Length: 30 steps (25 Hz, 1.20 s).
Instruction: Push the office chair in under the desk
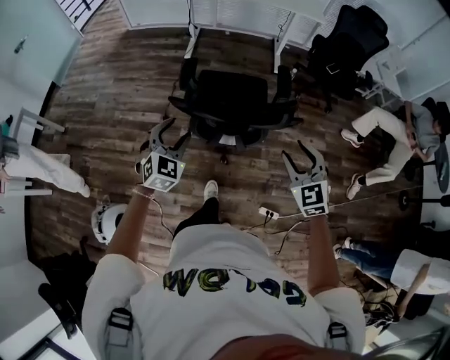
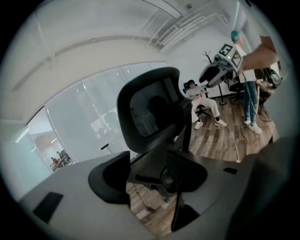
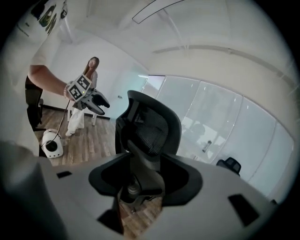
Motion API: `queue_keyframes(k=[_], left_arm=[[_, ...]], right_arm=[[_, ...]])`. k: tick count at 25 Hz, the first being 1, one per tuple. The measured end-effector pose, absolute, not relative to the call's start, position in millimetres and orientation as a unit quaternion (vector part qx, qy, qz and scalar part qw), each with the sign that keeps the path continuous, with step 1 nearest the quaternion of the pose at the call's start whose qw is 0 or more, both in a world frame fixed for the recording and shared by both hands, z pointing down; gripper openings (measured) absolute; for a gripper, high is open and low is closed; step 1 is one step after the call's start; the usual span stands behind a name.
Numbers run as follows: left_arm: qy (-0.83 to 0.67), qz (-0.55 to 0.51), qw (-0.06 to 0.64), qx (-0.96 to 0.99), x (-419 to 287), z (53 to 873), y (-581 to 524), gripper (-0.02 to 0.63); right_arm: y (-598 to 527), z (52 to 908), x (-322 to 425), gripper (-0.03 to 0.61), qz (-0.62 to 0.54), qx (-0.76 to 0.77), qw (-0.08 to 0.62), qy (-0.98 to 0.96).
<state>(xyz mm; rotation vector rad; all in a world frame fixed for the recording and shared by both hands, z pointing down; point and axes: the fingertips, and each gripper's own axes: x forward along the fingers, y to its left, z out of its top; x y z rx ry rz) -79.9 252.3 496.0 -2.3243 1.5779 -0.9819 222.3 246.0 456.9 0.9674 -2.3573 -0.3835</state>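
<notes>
Left gripper [image 1: 173, 131]: jaws apart, nothing pressed between the pads. The left gripper view looks through the gap at the back of the office chair [image 1: 233, 104], headrest uppermost. The chair is straight ahead of this gripper and a little to its right, near but apart from the fingertips.

Right gripper [image 1: 302, 155]: jaws also apart and empty. The same chair is ahead of it and to its left. Its own view frames the mesh backrest and the seat post between the jaws, with no contact visible.

The two grippers are held level with each other, one on each side of the chair's back, and each one shows in the other's view.

Beyond the chair, farther ahead of both grippers, is the white desk [image 1: 232, 15]. The chair faces it, with its front at the desk's edge and its back turned to the grippers.

Just behind and left of the right gripper, a power strip [image 1: 268, 212] lies on the wooden floor [image 1: 119, 91], with cables trailing from it. Behind and left of the left gripper is a white round device [image 1: 109, 222]. Ahead and right of the right gripper is a second black chair [image 1: 349, 43], and to its right a seated person [image 1: 394, 137].
</notes>
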Motion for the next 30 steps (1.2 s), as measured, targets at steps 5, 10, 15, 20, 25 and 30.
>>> queue_keyframes(k=[5, 10, 15, 20, 25, 30], left_arm=[[0.474, -0.416, 0.124, -0.766, -107.4, 534.6, 208.0, 0.258], [0.421, -0.47, 0.148, -0.762, -114.7, 565.2, 180.2, 0.273], [0.39, -0.497, 0.164, -0.758, -113.1, 584.0, 145.4, 0.284], [0.38, -0.517, 0.199, -0.74, -110.3, 591.6, 123.4, 0.235], [0.358, -0.528, 0.219, -0.739, -109.8, 594.3, 116.1, 0.218], [0.354, -0.529, 0.223, -0.739, -116.2, 594.2, 95.1, 0.215]], right_arm=[[197.9, 483.0, 229.0, 0.256, -0.178, 0.33, 0.348, -0.859], [161.0, 525.6, 228.6, 0.296, -0.193, 0.289, 0.413, -0.842], [123.4, 562.9, 218.8, 0.313, -0.194, 0.261, 0.453, -0.83], [100.2, 589.3, 211.3, 0.232, -0.216, 0.251, 0.481, -0.812], [91.8, 595.1, 209.2, 0.209, -0.227, 0.24, 0.486, -0.809], [74.6, 595.3, 203.7, 0.202, -0.222, 0.233, 0.491, -0.81]])
